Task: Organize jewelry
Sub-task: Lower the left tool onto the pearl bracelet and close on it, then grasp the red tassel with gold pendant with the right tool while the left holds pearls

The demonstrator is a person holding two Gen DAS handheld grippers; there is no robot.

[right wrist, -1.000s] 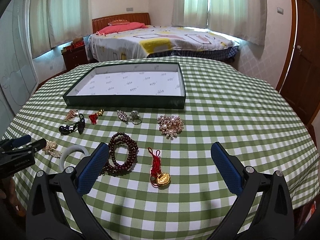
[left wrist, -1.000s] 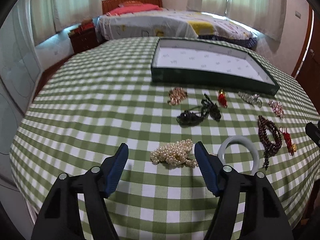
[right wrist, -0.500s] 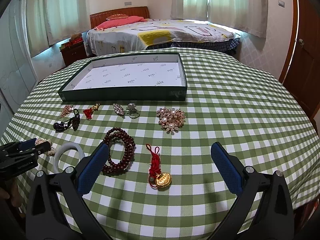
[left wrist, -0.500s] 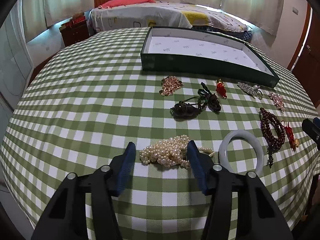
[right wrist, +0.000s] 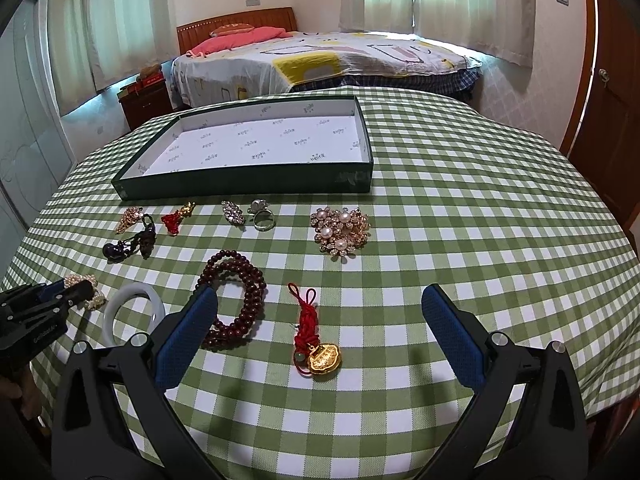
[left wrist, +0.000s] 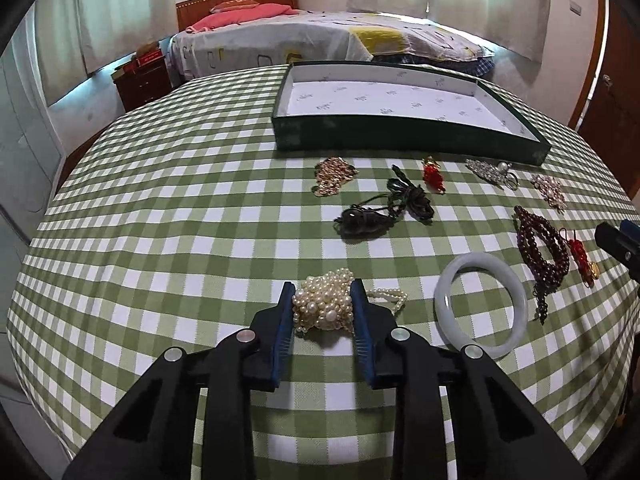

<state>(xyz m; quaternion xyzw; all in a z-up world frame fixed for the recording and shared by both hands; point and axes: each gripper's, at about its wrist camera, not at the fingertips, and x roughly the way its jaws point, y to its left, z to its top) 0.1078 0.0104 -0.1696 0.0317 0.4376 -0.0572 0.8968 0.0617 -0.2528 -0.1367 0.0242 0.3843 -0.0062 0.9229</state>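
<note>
My left gripper [left wrist: 322, 300] is shut on a bundle of pearl necklace [left wrist: 324, 304] on the green checked tablecloth; a loose strand trails to its right. A white jade bangle [left wrist: 482, 304] lies right of it. My right gripper [right wrist: 320, 312] is open and empty above a red tassel charm with a gold lock [right wrist: 316, 344]. Dark red bead bracelets [right wrist: 236, 300] lie by its left finger. The empty green tray [right wrist: 248, 182] with white lining stands at the back of the table.
More jewelry lies in a row before the tray: a gold brooch [left wrist: 332, 174], a dark cord pendant [left wrist: 380, 212], a red charm [left wrist: 434, 174], a rhinestone clip and ring [right wrist: 256, 214], a pearl brooch [right wrist: 342, 232]. A bed stands behind the table.
My left gripper moved forward over the pearl necklace and closed on it. My right gripper stayed open, shifting only slightly.
</note>
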